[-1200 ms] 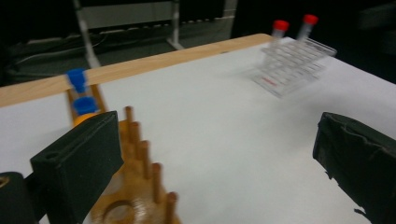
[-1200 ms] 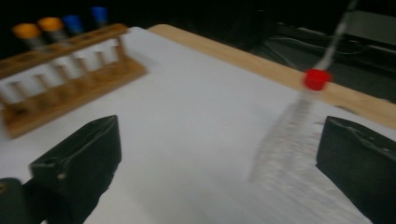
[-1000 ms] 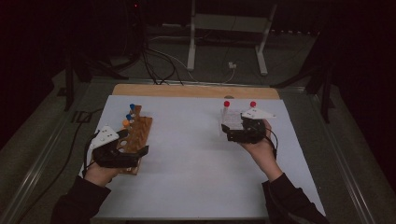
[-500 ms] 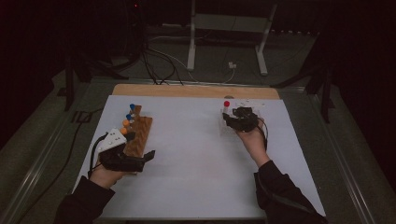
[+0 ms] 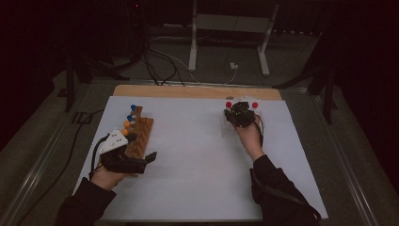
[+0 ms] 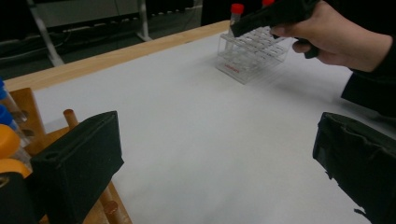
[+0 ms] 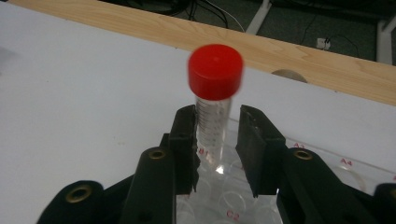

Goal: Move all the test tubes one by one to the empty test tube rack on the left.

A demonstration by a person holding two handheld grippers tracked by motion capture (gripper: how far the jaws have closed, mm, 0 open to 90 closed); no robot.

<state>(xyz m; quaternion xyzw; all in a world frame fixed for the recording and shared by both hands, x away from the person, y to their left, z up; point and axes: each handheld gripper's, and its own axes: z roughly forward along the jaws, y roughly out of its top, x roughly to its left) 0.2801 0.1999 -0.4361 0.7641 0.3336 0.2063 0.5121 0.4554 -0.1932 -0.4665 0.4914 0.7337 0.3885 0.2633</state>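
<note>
In the high view, the right gripper [image 5: 241,114] sits in the upper right of the frame over a clear tube rack [image 5: 229,128] on the white table cover [image 5: 197,155], with two red caps showing either side of it. At the left of the frame, the left gripper [image 5: 151,157] lies low beside a wooden rack [image 5: 140,136] of blue- and orange-capped tubes.

In the left gripper view, the left gripper's [image 6: 215,168] black jaws stand far apart at the bottom corners with only white cover between them. The wooden rack [image 6: 28,112] sits at the left edge; the clear rack [image 6: 250,53] and the other hand [image 6: 336,37] are at the upper right.

In the right gripper view, the right gripper [image 7: 217,140] has just been closing its jaws around a red-capped tube [image 7: 215,98], which stands upright in the clear rack [image 7: 327,168]. The left pad touches the tube; a narrow gap remains at the right pad.
</note>
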